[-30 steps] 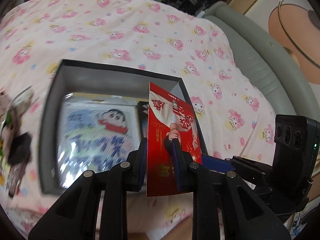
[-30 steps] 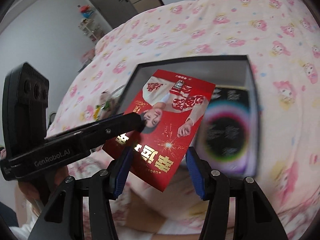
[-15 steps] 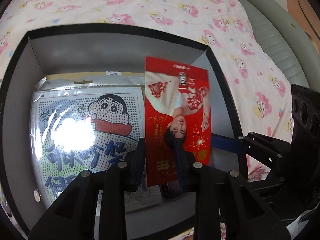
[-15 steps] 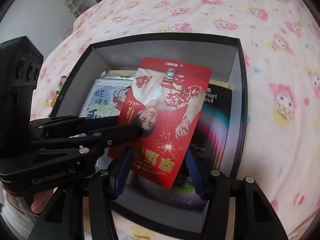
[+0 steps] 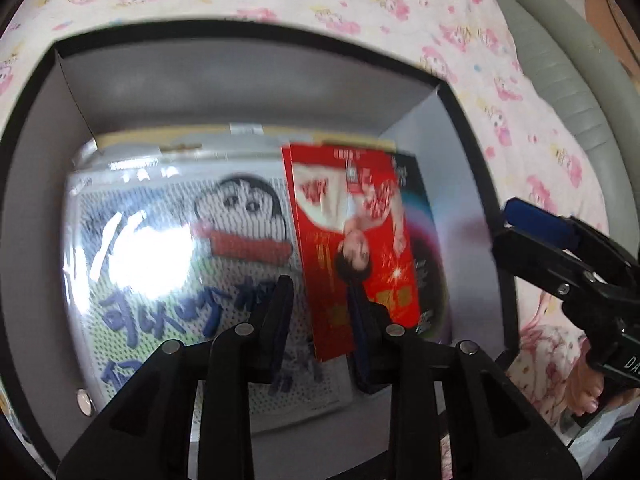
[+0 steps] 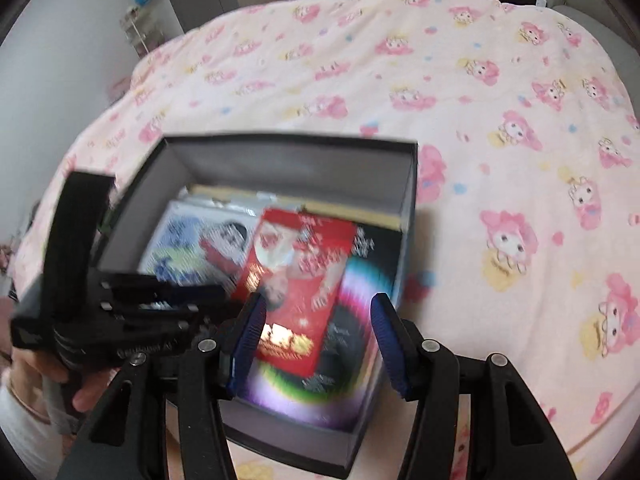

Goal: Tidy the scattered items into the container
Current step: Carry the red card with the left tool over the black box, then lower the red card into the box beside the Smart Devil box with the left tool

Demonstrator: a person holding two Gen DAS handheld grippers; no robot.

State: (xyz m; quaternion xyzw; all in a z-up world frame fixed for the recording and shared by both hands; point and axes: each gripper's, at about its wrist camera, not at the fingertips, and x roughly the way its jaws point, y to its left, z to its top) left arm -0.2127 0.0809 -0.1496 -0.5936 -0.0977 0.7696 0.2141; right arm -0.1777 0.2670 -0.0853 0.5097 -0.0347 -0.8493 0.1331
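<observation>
Your left tongs (image 5: 320, 304) stood spread, the red card (image 5: 352, 248) released against the box's (image 5: 224, 92) right wall, your right tongs (image 6: 316, 340) spread and empty.

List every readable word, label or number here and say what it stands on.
"DA": on the right gripper, cut off by the picture's edge.
Logo on the left gripper: too blurred to read.
Red card: gold and white print, too blurred to read.
Cartoon pack: blue characters, too blurred to read.
Black pack: white print, too blurred to read.

Black left claw (image 5: 320, 312) and right claw (image 6: 316, 344): blue pads, silver screws.
</observation>
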